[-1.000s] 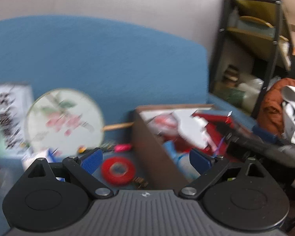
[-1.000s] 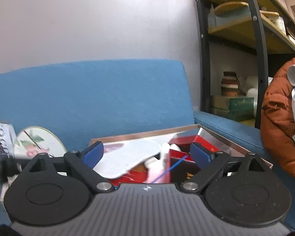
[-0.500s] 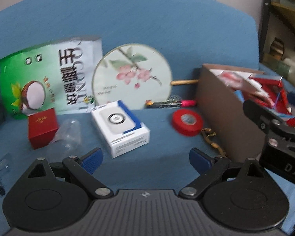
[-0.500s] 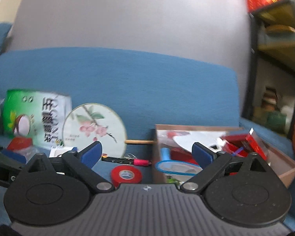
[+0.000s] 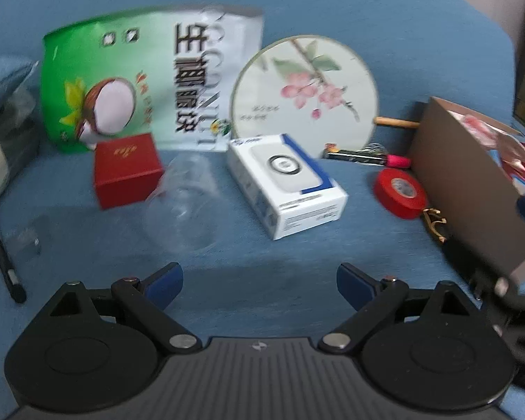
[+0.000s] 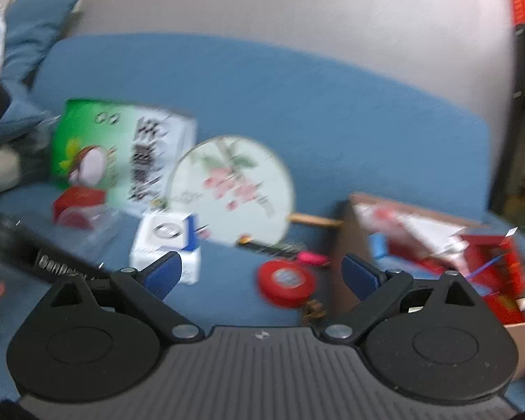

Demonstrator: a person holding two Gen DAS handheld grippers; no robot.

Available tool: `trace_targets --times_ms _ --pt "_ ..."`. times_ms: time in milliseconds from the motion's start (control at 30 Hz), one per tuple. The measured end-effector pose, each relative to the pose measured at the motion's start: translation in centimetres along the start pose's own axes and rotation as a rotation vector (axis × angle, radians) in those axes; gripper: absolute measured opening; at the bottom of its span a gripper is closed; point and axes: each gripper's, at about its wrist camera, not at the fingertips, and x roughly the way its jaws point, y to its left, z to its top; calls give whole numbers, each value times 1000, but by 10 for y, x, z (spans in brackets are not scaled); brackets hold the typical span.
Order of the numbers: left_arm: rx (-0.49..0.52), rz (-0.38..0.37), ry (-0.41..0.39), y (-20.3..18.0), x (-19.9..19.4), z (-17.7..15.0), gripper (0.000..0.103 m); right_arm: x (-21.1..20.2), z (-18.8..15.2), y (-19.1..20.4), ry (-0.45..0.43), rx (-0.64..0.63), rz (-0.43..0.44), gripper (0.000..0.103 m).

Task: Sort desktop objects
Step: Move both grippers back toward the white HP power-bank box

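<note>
1. Looking along the left gripper [image 5: 259,281], we find its jaws spread wide with nothing between them, hanging over bare blue seat fabric in front of the scattered objects.
2. Our right gripper [image 6: 260,273] is likewise spread and empty; the red tape roll [image 6: 285,281] shows in the gap between its blue fingertips [image 6: 162,271], farther off on the seat.
3. We see a white-and-blue box [image 5: 287,183] lying flat near the middle of the blue sofa [image 5: 332,7], just ahead of the left gripper.
4. To its left lies a clear plastic cup [image 5: 183,203] on its side, touching or almost touching a small red box [image 5: 127,169].
5. Behind them a green coconut snack bag [image 5: 150,80] leans against the backrest, with a round flowered fan [image 5: 304,92] beside it, its wooden handle pointing toward the cardboard box [image 5: 465,182].
6. We make out a dark pen with a pink cap [image 5: 367,157] below the fan, and the tape roll just beside the cardboard box's near wall, with a small brass-coloured clasp [image 5: 435,224] next to it.
7. The cardboard box at the right holds red and white items; the blur keeps us from telling them apart.
8. A black pen [image 5: 3,252] lies at the far left edge of the seat.
</note>
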Motion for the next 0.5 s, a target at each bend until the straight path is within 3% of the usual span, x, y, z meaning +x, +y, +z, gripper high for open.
trace_targets --times_ms 133,367,500 --pt "-34 -21 9 14 4 -1 97 18 -9 7 74 2 112 96" --pt "-158 -169 -2 37 10 8 95 61 -16 29 172 -69 322 96" --pt "-145 -244 -2 27 17 20 89 85 -11 33 202 -29 349 96"
